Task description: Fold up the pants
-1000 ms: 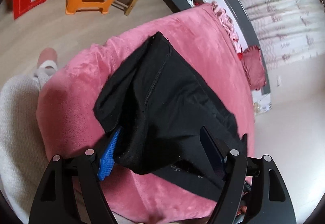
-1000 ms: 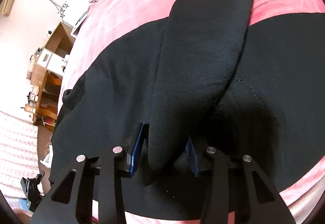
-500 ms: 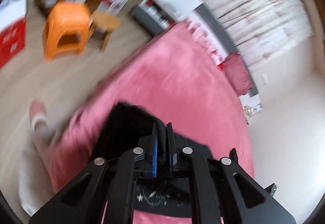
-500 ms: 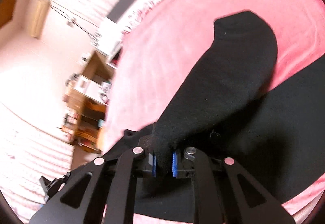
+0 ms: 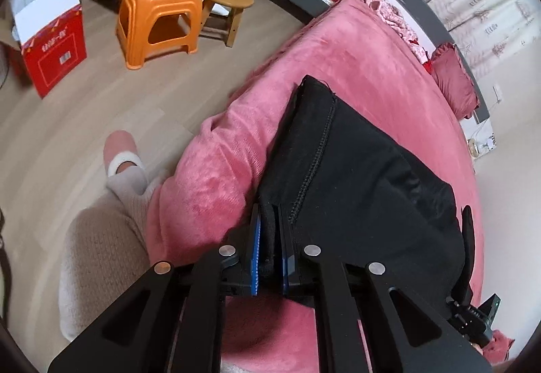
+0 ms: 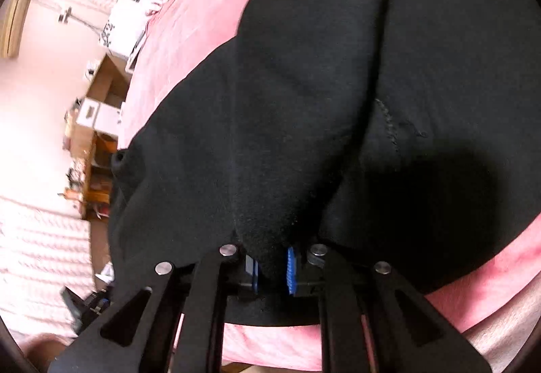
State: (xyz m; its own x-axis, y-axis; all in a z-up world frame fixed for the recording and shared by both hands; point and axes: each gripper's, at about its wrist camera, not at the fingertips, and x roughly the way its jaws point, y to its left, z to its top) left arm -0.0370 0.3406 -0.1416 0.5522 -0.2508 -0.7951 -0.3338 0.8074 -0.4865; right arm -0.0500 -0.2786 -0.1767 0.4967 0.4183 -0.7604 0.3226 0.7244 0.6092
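Observation:
Black pants (image 5: pixel 355 170) lie on a round bed with a pink cover (image 5: pixel 355 45). My left gripper (image 5: pixel 269 248) is shut on a fold of the pants at their near left edge, by the seam. In the right wrist view the pants (image 6: pixel 304 85) fill most of the frame, with one leg doubled over the rest. My right gripper (image 6: pixel 273 268) is shut on the near end of that doubled leg; its blue pads (image 6: pixel 290 268) show beside the cloth.
Left of the bed is wood floor with an orange plastic stool (image 5: pixel 159 1), a small wooden stool (image 5: pixel 226 1) and a red box (image 5: pixel 50 45). The person's leg and slipper (image 5: pixel 120 153) stand by the bed edge. A dark red cushion (image 5: pixel 453 82) lies at the bed's far side.
Both grippers were open around the cloth a second ago. They have since shut on it and lifted and shifted it; the pants now lie further over the bed.

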